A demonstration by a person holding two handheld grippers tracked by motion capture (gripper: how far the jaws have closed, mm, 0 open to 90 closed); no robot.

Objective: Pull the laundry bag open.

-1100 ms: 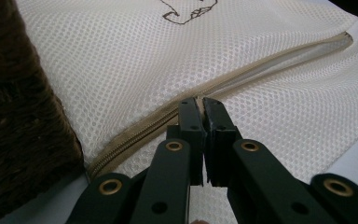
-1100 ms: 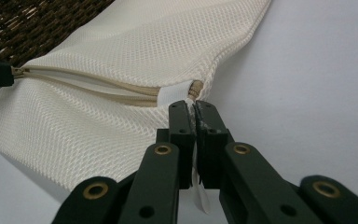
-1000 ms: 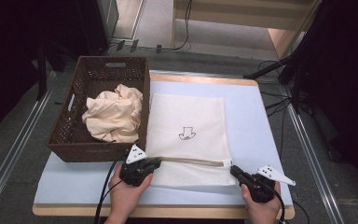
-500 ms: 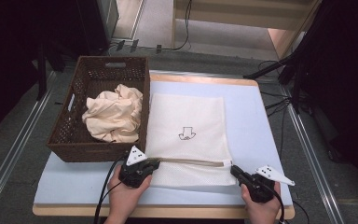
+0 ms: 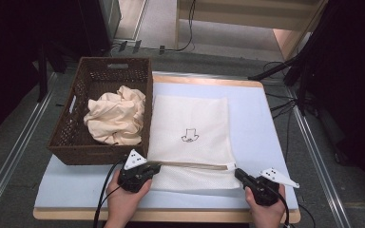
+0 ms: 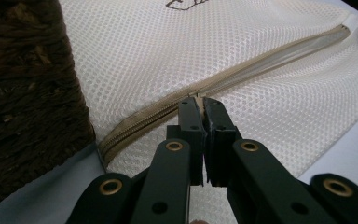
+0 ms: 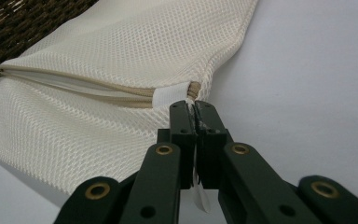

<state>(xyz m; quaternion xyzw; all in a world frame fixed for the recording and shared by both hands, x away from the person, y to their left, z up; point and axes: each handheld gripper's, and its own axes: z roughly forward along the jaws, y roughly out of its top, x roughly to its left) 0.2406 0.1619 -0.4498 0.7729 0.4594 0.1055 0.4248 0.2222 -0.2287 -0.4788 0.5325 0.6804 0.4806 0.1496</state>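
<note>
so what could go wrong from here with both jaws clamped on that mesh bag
1. The left gripper pinches the cream mesh laundry bag at its beige zipper, right beside the dark brown wicker basket; pulling that way could bump or drag the basket.
2. The right gripper seems to hold only a thin bit of fabric by the white tab; a hard pull may slip off or strain the mesh.
3. Uneven pulling could skew the bag across the pale blue mat.

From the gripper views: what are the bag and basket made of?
Mesh bag: cream synthetic-looking netting, matte, honeycomb holes visible; tan zipper along the opening. Basket: dark brown woven wicker or similar, coarse strands showing. Both grippers, left and right, pinch bag fabric.
</note>
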